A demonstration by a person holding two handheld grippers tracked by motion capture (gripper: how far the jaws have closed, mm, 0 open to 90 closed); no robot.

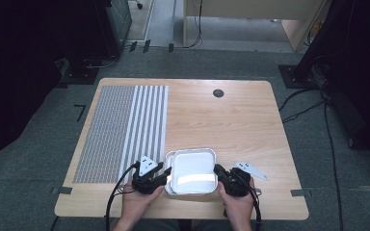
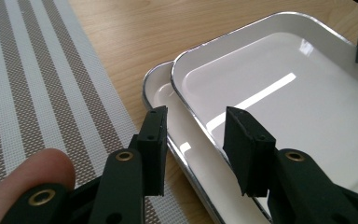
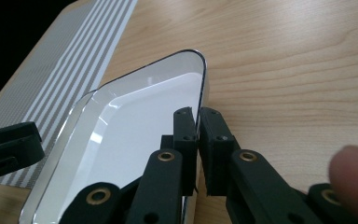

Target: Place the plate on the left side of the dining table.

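Two white metal-rimmed trays lie stacked near the table's front edge. The upper tray (image 1: 192, 171) (image 2: 284, 93) (image 3: 135, 121) sits shifted to the right on the lower tray (image 1: 169, 159) (image 2: 161, 91). My left gripper (image 1: 166, 174) (image 2: 198, 140) is open at the trays' left side. Its jaws straddle both left rims without pressing on them. My right gripper (image 1: 218, 172) (image 3: 198, 126) is shut on the upper tray's right rim, one jaw inside the tray and one outside. The left gripper (image 3: 9, 149) shows across the tray in the right gripper view.
A grey and white striped placemat (image 1: 120, 132) (image 2: 32, 84) covers the table's left part, close beside the trays. A dark round grommet (image 1: 218, 93) sits near the far edge. Bare wood (image 1: 231, 125) stretches behind and to the right of the trays.
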